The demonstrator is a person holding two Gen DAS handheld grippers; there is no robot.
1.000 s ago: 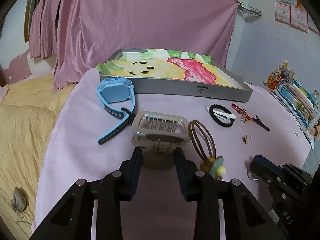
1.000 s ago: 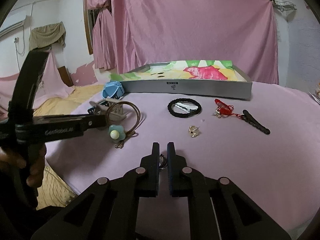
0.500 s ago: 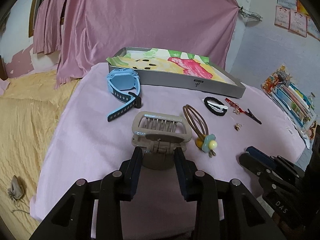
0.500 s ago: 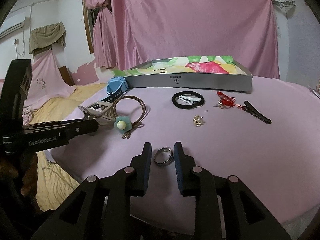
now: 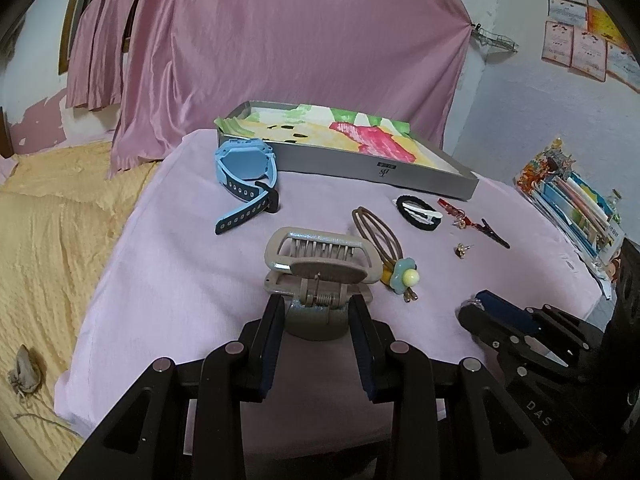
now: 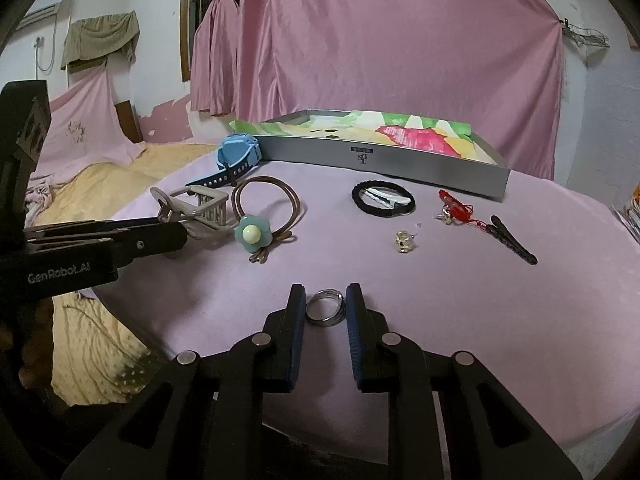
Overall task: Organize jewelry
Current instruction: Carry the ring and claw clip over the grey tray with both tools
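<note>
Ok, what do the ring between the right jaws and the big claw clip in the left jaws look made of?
Silver-grey band ring: looks like polished metal, with bright glints on its grooved edge. Beige claw hair clip: probably matte plastic, dull and evenly coloured, with a small metal coil spring at its hinge.

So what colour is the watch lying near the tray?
Light blue, with a darker strap underside; the watch shows best in the left wrist view.

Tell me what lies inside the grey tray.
The grey tray holds a crumpled, brightly coloured sheet in red, yellow and green with dark spots. No jewelry shows; anything under the sheet is hidden.
</note>
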